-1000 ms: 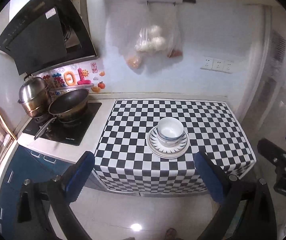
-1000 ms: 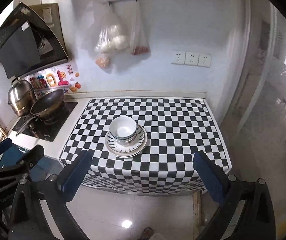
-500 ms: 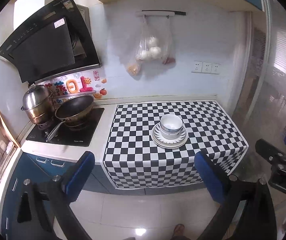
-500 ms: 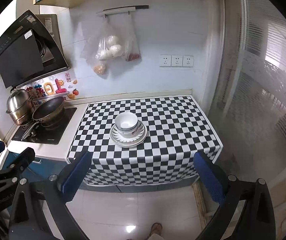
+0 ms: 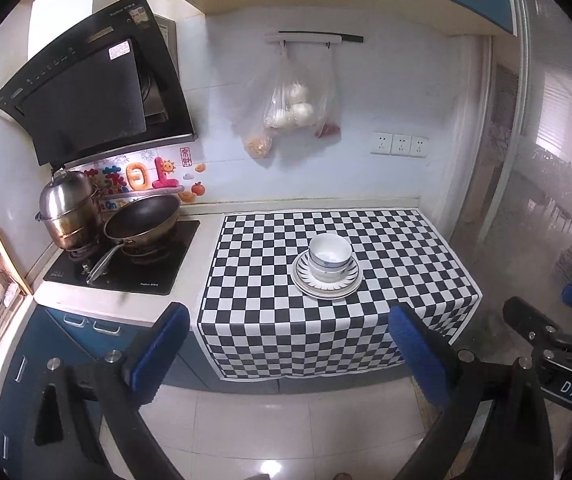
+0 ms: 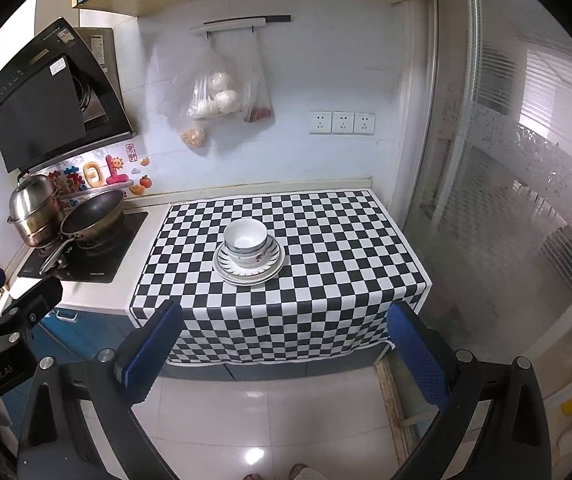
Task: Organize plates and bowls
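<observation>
On the stove at the left sit a steel pot (image 5: pixel 69 210) and a frying pan (image 5: pixel 141 218); on the checkered cloth (image 5: pixel 269 304), bowls (image 5: pixel 329 257) stand stacked on plates (image 5: pixel 306 280). Left gripper (image 5: pixel 290 354) and right gripper (image 6: pixel 286 354) hang spread wide, empty, well short of the counter.

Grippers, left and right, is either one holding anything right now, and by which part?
Nothing is held. The left gripper and right gripper are both open and empty, away from the stacked bowls and plates.
</observation>
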Tool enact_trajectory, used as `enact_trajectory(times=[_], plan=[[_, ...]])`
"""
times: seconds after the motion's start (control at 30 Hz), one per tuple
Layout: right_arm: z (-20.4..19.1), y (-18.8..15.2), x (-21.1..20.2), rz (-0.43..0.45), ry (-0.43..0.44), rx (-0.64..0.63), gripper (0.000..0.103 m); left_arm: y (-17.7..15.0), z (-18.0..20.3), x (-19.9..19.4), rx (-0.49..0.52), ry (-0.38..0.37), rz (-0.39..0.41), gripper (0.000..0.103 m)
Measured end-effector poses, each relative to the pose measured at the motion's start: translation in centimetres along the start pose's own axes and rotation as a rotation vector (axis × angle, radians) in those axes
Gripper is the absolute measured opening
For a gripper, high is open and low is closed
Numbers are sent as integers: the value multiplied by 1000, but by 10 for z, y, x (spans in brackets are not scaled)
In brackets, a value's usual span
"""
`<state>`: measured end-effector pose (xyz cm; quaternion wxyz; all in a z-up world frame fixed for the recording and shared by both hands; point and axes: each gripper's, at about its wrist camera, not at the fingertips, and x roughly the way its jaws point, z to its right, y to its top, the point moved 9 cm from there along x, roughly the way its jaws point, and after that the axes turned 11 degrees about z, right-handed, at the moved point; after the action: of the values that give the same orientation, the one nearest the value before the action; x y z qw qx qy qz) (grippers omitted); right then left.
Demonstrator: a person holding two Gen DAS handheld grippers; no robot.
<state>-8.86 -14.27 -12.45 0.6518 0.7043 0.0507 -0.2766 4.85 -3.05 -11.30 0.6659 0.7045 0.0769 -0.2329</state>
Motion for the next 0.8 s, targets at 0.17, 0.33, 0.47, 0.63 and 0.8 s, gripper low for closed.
enact_trajectory(times=[0.17,0.33,0.47,0.63,0.8], plan=[[5,2,-1,-2,-3,-7,103,-2,2,-3,-4,4,4,102],[10,6,-1,1,-1,-15,103,-3,1,-5,-7,9,-1,102],[14,9,-2,6,-4,-17,103,-3,1,-7,-11,15,-1,102],[17,10,-1,6,-3,-12,103,-3,1,-7,-9,15,-2,102],[19,11,-1,8,-6,-10,103,-3,4,-11,-1,20,2,102]])
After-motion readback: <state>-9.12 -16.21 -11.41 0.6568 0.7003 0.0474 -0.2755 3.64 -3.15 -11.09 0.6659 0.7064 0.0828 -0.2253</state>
